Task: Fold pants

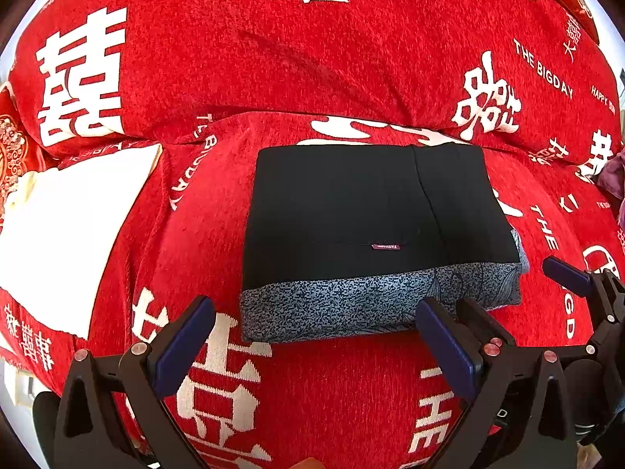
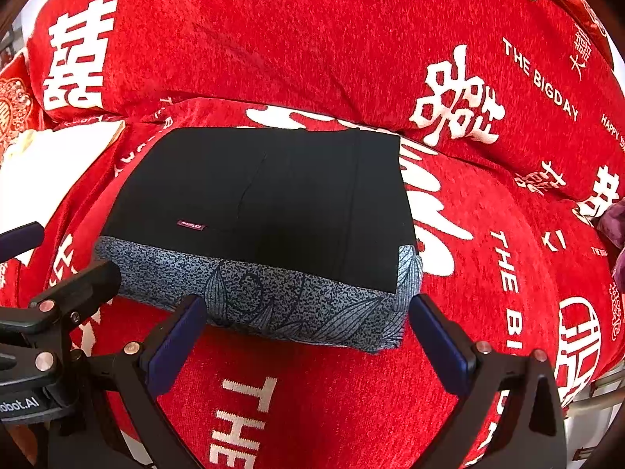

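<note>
The pants looked all folded, and both tools were empty.

The pants (image 1: 375, 203) lay in a neat black block on the red sofa cover (image 1: 312, 58), on top of a speckled blue fold (image 1: 336, 305). The left tool (image 1: 312, 344) and right tool (image 2: 308, 336) were spread wide just beside it, holding nothing. Little seemed left to do.
</note>
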Demonstrator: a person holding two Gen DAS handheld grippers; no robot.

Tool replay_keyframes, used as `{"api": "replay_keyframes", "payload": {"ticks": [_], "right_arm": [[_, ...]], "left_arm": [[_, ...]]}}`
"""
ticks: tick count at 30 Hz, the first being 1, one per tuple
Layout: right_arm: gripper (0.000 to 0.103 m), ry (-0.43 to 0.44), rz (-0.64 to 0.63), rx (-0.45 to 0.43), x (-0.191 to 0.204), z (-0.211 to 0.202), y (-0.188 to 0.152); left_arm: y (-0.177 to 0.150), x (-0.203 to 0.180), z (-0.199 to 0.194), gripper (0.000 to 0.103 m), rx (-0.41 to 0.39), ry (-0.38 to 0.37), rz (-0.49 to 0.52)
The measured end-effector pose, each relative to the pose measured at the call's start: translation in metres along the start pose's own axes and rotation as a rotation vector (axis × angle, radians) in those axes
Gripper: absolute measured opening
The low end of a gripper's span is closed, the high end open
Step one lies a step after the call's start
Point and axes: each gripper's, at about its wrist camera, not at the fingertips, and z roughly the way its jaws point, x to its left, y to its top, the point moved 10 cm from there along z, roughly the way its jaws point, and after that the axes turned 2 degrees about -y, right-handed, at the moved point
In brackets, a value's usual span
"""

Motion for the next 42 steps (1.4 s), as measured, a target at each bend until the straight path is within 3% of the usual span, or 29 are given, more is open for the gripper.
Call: {"api": "replay_keyframes", "payload": {"ticks": [42], "right_arm": [[0.103,0.004,-0.009,0.01,-0.0019,0.0046,-0.0002]], "left_arm": [[0.0003,-0.001,0.0046,0.103,0.005,-0.008,0.012]]}}
